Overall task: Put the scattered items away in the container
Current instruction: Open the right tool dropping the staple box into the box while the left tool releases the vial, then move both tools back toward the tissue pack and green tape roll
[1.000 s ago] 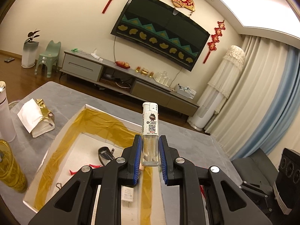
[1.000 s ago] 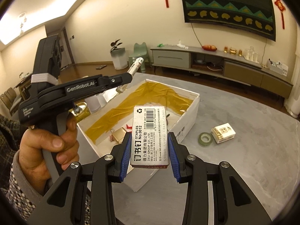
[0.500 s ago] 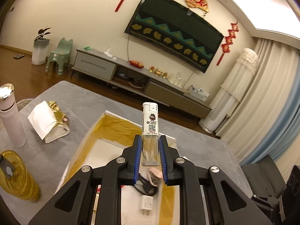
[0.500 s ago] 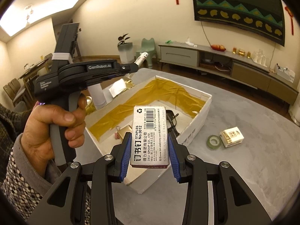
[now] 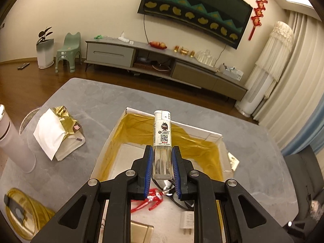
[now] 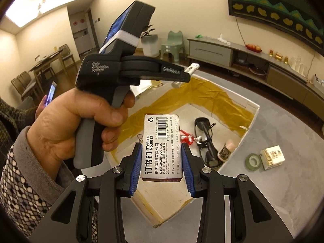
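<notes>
My left gripper (image 5: 162, 163) is shut on a clear lighter (image 5: 162, 141) with a white cap, held upright over the open white box (image 5: 113, 133) lined with yellow tape. My right gripper (image 6: 161, 158) is shut on a grey staples box (image 6: 162, 147), also above the white box (image 6: 250, 111). In the right wrist view a hand holds the left gripper's handle (image 6: 113, 77), and the lighter tip (image 6: 191, 68) pokes out past it. Inside the box lie black glasses (image 6: 206, 139), a red figure (image 6: 187, 138), a small jar (image 6: 225, 150), a white charger (image 5: 187, 222) and a binder clip (image 6: 139, 136).
On the grey table right of the box sit a green tape roll (image 6: 253, 162) and a small white carton (image 6: 273, 157). Left of the box are a white and gold bag (image 5: 58, 133), a pale flask (image 5: 14, 141) and a gold-lidded jar (image 5: 22, 214).
Both grippers have moved forward over the box, so more of its inside shows. The left gripper and hand have drawn closer to the right camera. Both grips unchanged.
</notes>
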The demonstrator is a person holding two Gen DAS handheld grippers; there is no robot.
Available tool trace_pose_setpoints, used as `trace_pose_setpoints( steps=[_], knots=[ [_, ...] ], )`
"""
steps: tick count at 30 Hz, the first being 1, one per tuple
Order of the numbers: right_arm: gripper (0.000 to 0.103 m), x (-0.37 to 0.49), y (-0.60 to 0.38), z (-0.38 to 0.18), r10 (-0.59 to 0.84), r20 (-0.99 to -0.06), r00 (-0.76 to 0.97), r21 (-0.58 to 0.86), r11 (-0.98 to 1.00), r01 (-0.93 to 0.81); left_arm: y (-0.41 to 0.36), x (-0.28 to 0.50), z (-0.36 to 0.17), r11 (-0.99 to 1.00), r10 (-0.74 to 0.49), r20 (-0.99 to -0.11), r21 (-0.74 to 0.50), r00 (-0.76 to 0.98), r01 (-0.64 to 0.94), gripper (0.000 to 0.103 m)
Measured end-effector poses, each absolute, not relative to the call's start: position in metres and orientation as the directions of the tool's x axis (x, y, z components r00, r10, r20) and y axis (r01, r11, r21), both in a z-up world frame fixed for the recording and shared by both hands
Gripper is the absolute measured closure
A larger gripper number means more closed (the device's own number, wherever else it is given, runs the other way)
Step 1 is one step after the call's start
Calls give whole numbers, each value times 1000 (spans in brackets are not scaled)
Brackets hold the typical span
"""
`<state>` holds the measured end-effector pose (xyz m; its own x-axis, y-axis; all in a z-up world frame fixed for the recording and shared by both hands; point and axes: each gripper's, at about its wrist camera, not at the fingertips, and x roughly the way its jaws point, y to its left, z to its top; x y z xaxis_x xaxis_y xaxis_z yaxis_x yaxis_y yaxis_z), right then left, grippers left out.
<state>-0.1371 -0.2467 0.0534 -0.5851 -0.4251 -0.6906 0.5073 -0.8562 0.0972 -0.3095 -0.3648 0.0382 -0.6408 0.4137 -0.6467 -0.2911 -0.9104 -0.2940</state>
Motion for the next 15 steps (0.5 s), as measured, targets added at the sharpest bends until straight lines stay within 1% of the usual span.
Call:
trace_pose_setpoints(
  steps=[9,11,12,13,15],
  knots=[
    [62,-171,-248,28,-423,-736,-528,137,-858,496,-352,-329,25,-936,348,-689,-222,-636,-272,83],
    [62,-178,-245,22,-425,-749,-508,157,-859,487,-353,-333,22,-946,322,-686,-209,-652,-248,79],
    [60,-181,-243,20,-427,-751,-504,168,-861,480,-355,-335,19,-945,326,-688,-220,-648,-242,68],
    [59,-181,-239,18,-432,-751,-500,180,-862,474,-358,-337,17,-941,339,-689,-241,-641,-238,64],
    [59,-180,-232,16,-444,-746,-497,199,-860,470,-365,-337,17,-938,345,-683,-263,-643,-225,64]
  ],
)
